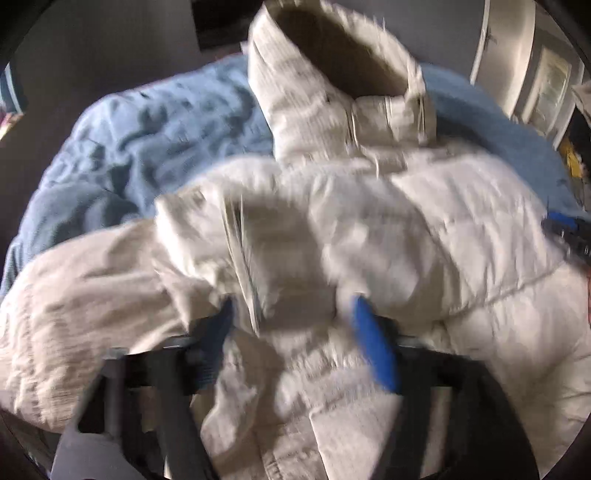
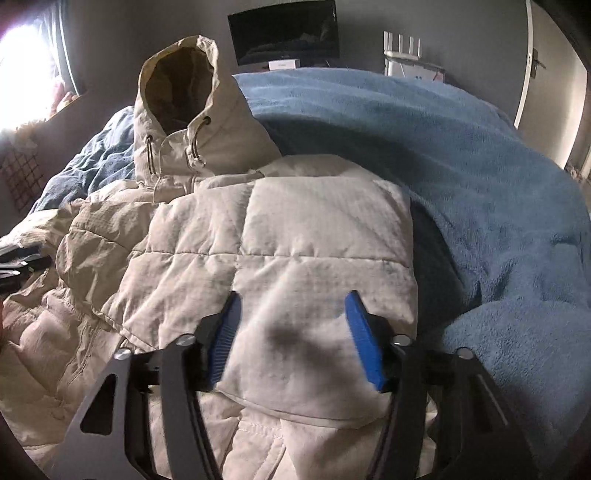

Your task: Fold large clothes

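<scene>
While the cream padded jacket [image 2: 280,236] lies spread over the blue blanket [image 2: 480,177] on the bed, its hood [image 2: 181,85] stands upright toward the far edge, opening facing the cameras. A quilted panel is folded across the jacket's middle, its outer edge lying on the blanket on the right in the right wrist view. Over that panel the right gripper [image 2: 293,299] has its blue fingers [image 2: 364,339] spread apart, with fabric between them but not pinched. In the blurred left wrist view the left gripper [image 1: 291,306] also stands wide over rumpled jacket folds, gripping nothing. A dark screen [image 2: 284,31] hangs on the far wall.
</scene>
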Available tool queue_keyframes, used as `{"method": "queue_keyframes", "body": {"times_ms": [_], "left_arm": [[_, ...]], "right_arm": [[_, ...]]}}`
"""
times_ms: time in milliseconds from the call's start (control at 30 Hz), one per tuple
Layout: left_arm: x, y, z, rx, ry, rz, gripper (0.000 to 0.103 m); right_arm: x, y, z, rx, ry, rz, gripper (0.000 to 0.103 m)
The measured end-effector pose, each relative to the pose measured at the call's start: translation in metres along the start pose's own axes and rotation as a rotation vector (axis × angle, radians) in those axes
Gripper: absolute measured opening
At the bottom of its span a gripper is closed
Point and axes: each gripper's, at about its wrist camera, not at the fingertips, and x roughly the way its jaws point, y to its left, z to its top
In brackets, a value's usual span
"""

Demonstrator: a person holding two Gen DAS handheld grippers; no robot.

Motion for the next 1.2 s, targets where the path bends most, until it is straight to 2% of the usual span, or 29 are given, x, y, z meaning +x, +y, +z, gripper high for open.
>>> {"method": "queue_keyframes", "body": {"times_ms": [33, 100, 267, 400, 467, 600, 767, 800, 867, 967, 1100, 1200], "left_arm": [[-0.007, 0.001, 0.000, -0.006, -0.033, 0.001, 0.076], [-0.010, 0.002, -0.001, -0.007, -0.046, -0.007, 0.078], [0.009, -0.008, -0.001, 0.045, 0.032, -0.080, 0.078], [0.029, -0.018, -0.006, 0.091, 0.100, -0.060, 0.080], [0.039, -0.014, -0.008, 0.072, 0.136, -0.070, 0.081], [0.045, -0.003, -0.010, 0.018, 0.161, -0.091, 0.082], [0.033, -0.007, -0.010, 0.038, 0.119, -0.071, 0.082], [0.028, -0.008, -0.010, 0.043, 0.103, -0.054, 0.083], [0.018, -0.010, -0.008, 0.050, 0.066, -0.025, 0.094], [-0.007, -0.007, -0.003, 0.045, 0.007, -0.010, 0.096], [-0.049, 0.011, 0.001, 0.045, -0.050, 0.010, 0.096], [-0.075, 0.031, 0.000, 0.019, -0.069, 0.032, 0.096]], "right_arm": [[0.001, 0.002, 0.000, -0.011, 0.001, -0.006, 0.061], [0.004, 0.007, 0.000, -0.035, 0.014, -0.020, 0.061], [0.017, 0.017, -0.003, -0.082, 0.069, -0.066, 0.070], [0.030, 0.017, -0.007, -0.088, 0.119, -0.089, 0.076], [0.036, 0.014, -0.009, -0.079, 0.146, -0.096, 0.083], [0.048, 0.007, -0.012, -0.046, 0.204, -0.098, 0.091], [0.052, 0.006, -0.014, -0.041, 0.230, -0.101, 0.096], [0.054, 0.007, -0.014, -0.045, 0.243, -0.105, 0.096], [0.056, 0.008, -0.014, -0.048, 0.254, -0.107, 0.096], [0.055, 0.007, -0.015, -0.042, 0.254, -0.099, 0.096], [0.042, 0.011, -0.014, -0.056, 0.191, -0.108, 0.096], [0.016, 0.022, -0.010, -0.094, 0.081, -0.134, 0.096]]}}
